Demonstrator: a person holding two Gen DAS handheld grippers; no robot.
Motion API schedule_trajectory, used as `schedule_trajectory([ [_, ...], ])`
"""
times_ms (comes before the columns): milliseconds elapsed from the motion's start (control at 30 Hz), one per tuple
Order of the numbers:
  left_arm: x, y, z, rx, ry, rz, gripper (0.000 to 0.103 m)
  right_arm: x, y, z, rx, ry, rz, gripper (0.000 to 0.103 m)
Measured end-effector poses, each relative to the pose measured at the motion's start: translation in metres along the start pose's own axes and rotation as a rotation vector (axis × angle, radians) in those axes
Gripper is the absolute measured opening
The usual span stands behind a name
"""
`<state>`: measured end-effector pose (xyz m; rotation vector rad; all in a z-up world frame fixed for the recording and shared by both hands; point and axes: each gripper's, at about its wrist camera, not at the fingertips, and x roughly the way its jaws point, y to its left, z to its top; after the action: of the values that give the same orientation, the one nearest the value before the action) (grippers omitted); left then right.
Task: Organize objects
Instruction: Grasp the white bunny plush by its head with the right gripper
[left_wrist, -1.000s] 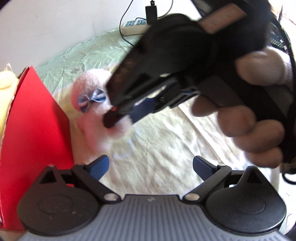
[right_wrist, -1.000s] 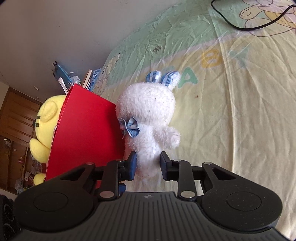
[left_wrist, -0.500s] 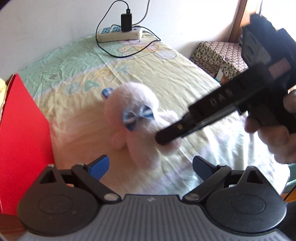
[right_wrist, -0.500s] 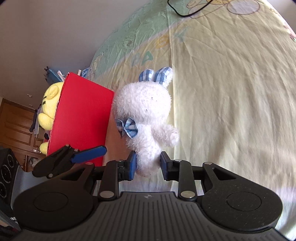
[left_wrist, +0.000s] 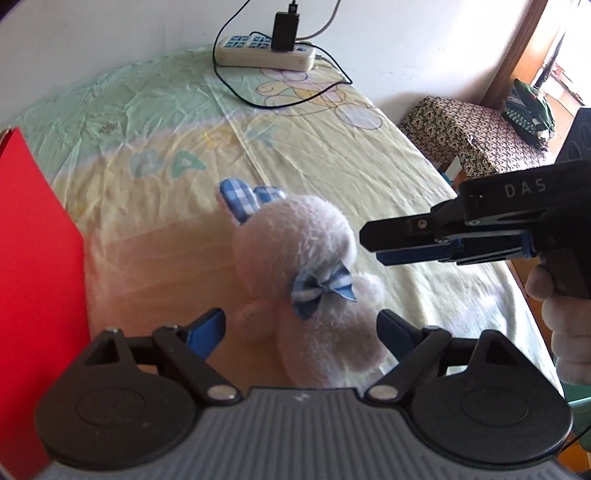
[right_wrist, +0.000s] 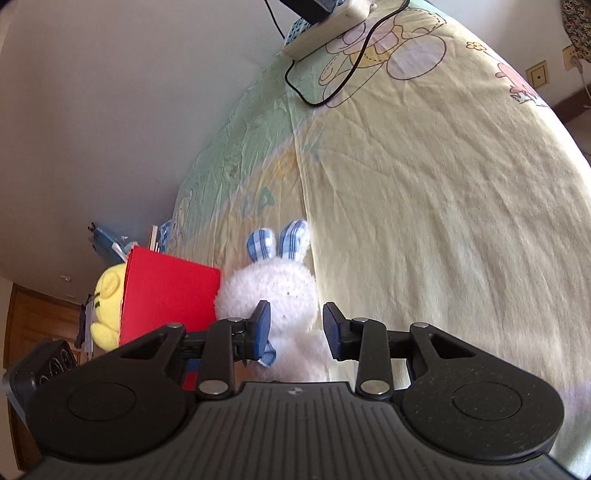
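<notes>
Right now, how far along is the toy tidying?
Done: a yellow plush toy already sits in the red box. In hand: the white plush bunny lies between the closing left gripper; the right gripper has let go. Left: box the bunny.

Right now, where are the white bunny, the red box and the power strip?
white bunny (left_wrist: 295, 240), left wrist view, on its head.
red box (right_wrist: 170, 291), right wrist view, on its side wall.
power strip (left_wrist: 264, 57), left wrist view, on its casing.
</notes>
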<state>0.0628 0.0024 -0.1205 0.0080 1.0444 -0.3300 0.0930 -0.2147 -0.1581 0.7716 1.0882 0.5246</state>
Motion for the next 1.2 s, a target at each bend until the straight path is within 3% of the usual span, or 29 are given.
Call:
schedule_trajectory([
  [433, 0.019, 0.020, 0.015, -0.090, 0.029, -0.028, 0.082, 0.043, 0.001, 0.003, 0.075, 0.098, 0.130, 0.044],
  [733, 0.010, 0.008, 0.009, -0.051, 0.021, -0.024, 0.081, 0.026, 0.007, -0.008, 0.048, 0.102, 0.132, 0.041],
  [1200, -0.027, -0.012, -0.024, 0.006, -0.007, -0.037, 0.080, -0.007, 0.023, -0.051, 0.008, 0.080, 0.141, 0.041],
])
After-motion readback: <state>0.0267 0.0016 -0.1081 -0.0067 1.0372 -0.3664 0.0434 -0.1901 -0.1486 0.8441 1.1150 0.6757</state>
